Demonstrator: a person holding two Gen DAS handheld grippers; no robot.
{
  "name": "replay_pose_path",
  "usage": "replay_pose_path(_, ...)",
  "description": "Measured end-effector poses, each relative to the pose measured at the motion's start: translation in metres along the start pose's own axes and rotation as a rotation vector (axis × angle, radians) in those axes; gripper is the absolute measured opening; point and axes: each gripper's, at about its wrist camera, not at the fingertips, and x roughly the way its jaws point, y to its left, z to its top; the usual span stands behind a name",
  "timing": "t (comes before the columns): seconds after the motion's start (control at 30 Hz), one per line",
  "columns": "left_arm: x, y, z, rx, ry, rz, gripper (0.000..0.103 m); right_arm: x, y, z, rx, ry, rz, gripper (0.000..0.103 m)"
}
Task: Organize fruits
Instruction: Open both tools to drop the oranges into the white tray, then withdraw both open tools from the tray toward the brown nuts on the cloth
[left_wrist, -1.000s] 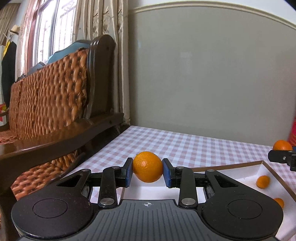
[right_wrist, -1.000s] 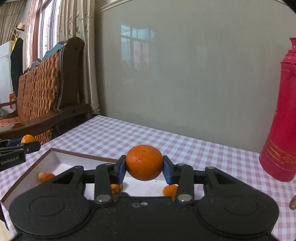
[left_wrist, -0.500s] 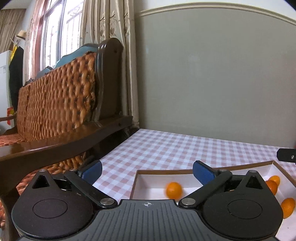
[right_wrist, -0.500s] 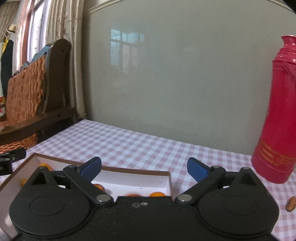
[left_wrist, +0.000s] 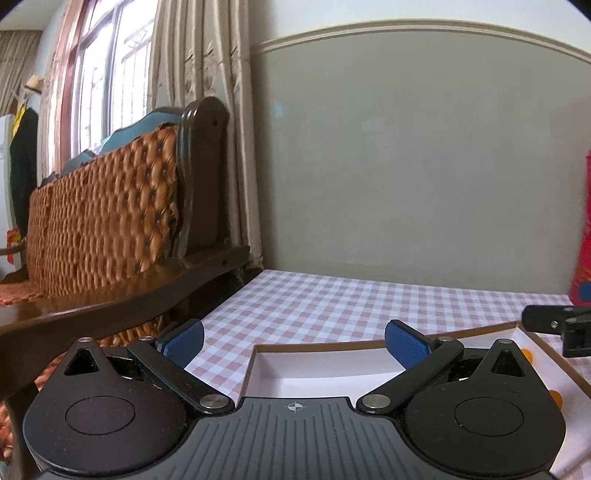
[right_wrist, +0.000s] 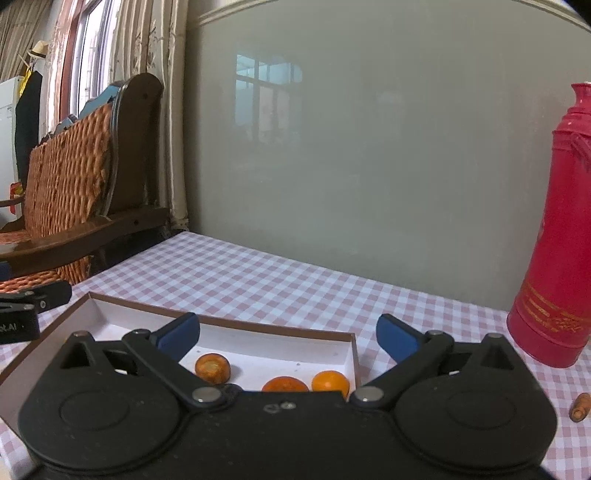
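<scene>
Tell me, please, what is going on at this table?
A person is sorting oranges into a shallow white box with two handheld grippers. The left gripper stands open and empty; the right gripper is opening, nothing between its jaws. Three oranges lie in the box. A red thermos stands beside it.

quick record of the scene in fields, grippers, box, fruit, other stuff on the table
left gripper: open, nothing between the fingers
right gripper: jaws opening, nothing between them
box: shallow, white inside, brown rim, on the checked tablecloth
oranges: three seen in the box from the right wrist view, others may be hidden
red flask: upright, right of the box
small orange-brown item: on the cloth by the right edge, unclear what
</scene>
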Motion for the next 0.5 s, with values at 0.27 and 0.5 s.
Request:
replay_pose_path(0.27, -0.031, 0.0, -0.004, -0.016, -0.007, -0.02, 0.103, -0.022, 0.005, -0.003, 0.0, -0.024, 0.004, 0.097)
replay_pose_path(0.5, -0.052, 0.012, -0.013, -0.042, 0.008, -0.012, 0.103, -0.04, 0.014, -0.013, -0.018, -0.02, 0.009, 0.097)
